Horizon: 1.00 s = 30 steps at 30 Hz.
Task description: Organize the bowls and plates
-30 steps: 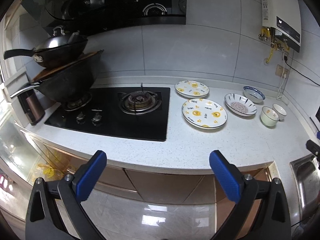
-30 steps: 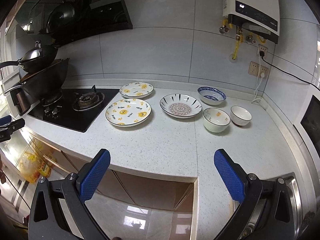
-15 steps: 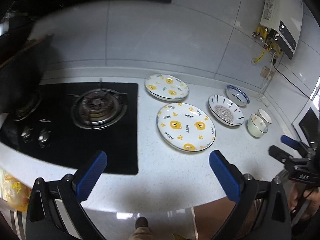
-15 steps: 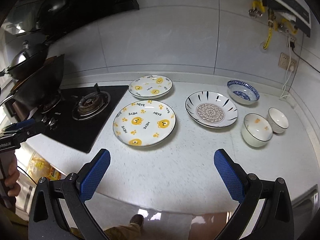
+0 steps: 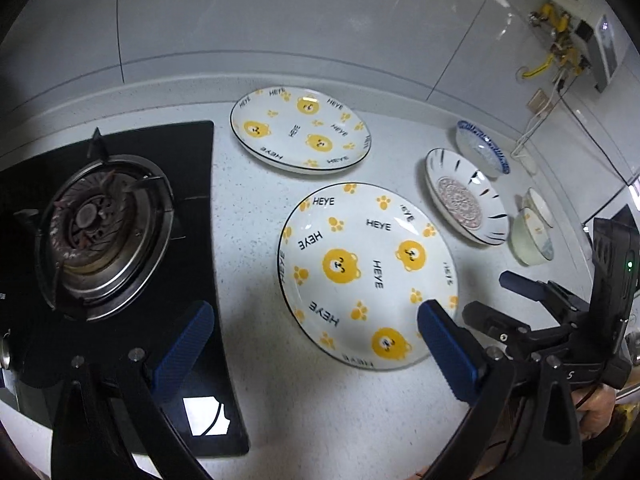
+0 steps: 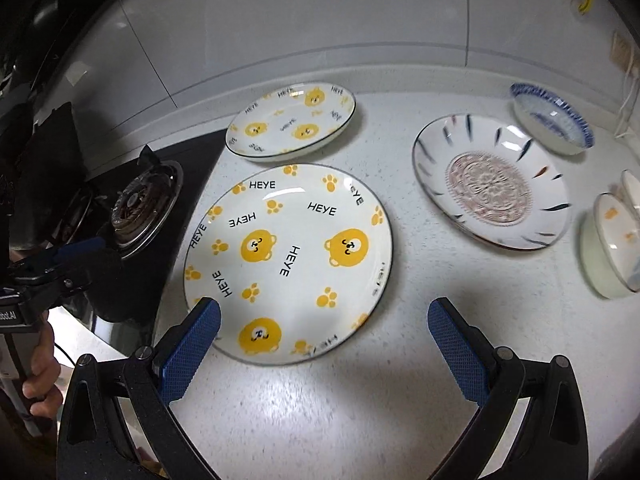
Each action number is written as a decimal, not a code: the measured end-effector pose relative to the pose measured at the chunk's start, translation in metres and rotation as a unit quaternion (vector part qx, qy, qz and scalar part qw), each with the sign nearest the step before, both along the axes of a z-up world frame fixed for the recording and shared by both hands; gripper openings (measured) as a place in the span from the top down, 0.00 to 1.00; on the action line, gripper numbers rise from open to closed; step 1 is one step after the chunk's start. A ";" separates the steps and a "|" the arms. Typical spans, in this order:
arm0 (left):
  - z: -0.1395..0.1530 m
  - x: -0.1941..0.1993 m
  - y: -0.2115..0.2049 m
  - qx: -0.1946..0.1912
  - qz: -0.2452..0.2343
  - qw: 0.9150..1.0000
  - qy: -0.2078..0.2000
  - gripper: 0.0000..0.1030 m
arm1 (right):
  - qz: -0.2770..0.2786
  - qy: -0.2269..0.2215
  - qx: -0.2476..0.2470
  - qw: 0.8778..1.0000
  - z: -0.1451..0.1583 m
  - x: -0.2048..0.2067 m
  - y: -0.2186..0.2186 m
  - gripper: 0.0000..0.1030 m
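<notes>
Both tongs spread wide, empty: left tongs (image 5: 316,332), right tongs (image 6: 324,328). Each hovers over the near rim of the big bear plate (image 6: 288,260) on the desk (image 6: 360,400). Smaller bear plate (image 6: 292,120) sits just behind.

My left gripper (image 5: 312,324) hangs with its blue fingers (image 5: 182,340) spread wide, nothing between them. My right gripper (image 6: 324,328) is spread just as wide and empty too. Each shows at the edge of the other's view, gripped by a hand (image 6: 40,368) on its handle.
</notes>
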<state>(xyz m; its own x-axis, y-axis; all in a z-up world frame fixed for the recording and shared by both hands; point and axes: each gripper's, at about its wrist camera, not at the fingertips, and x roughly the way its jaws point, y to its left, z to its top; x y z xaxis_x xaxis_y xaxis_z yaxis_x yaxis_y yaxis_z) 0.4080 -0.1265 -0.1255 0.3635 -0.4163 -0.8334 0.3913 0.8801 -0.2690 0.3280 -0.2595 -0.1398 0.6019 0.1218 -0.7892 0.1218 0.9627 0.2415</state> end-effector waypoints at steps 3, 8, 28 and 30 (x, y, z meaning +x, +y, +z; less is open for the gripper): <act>-0.018 0.017 -0.011 0.004 0.002 1.000 0.023 0.00 | 0.011 0.016 0.014 1.000 -0.016 0.020 -0.008 0.01; -0.045 0.038 -0.026 0.014 0.008 0.998 0.060 0.01 | 0.031 0.026 0.039 0.998 -0.028 0.040 -0.023 0.01; -0.085 0.070 -0.036 -0.048 0.038 0.985 0.161 0.20 | 0.077 0.081 0.134 0.985 -0.056 0.075 -0.068 0.87; -0.087 0.071 -0.033 -0.061 0.040 0.983 0.167 0.20 | 0.082 0.083 0.127 0.985 -0.056 0.075 -0.068 0.87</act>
<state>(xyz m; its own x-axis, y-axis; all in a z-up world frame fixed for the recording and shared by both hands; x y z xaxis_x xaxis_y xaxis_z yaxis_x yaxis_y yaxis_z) 0.4789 -0.1591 -0.2125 0.1138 -0.5014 -0.8577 0.1943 0.8579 -0.4757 0.4028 -0.3270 -0.1954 0.4227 0.4135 -0.8065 0.0269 0.8838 0.4672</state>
